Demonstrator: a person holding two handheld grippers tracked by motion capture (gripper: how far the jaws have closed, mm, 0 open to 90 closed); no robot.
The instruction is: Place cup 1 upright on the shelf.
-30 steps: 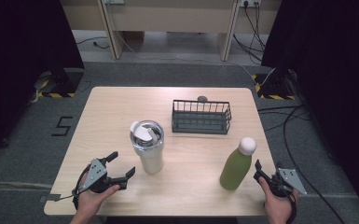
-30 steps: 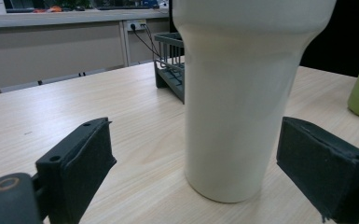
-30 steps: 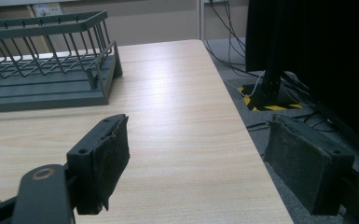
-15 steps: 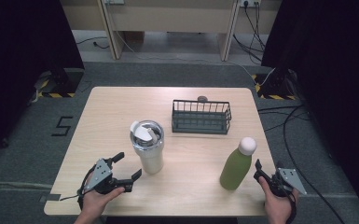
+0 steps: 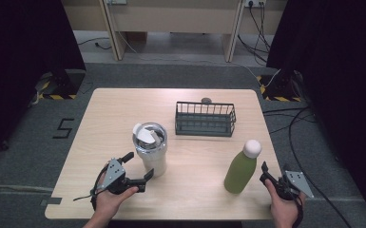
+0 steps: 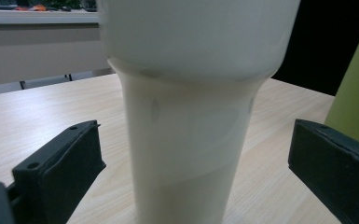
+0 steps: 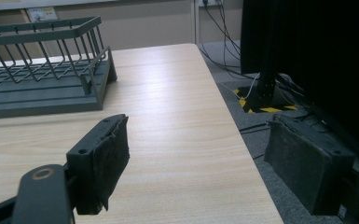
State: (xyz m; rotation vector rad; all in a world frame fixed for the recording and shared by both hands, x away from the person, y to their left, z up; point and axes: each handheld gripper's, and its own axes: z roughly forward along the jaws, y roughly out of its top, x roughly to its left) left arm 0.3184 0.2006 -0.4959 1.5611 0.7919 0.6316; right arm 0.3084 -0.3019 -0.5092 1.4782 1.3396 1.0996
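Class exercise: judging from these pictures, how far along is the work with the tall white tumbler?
Done: the left claw is open and brackets the tall white tumbler with the steel lid, one pad on each side. In hand: closing for a grip; the pads don't touch it. Left: gripping and lifting. The right claw is open beside the green bottle with the white cap, holding nothing.

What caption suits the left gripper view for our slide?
Open left claw straddling a cream tumbler on the wooden table, green bottle at right.
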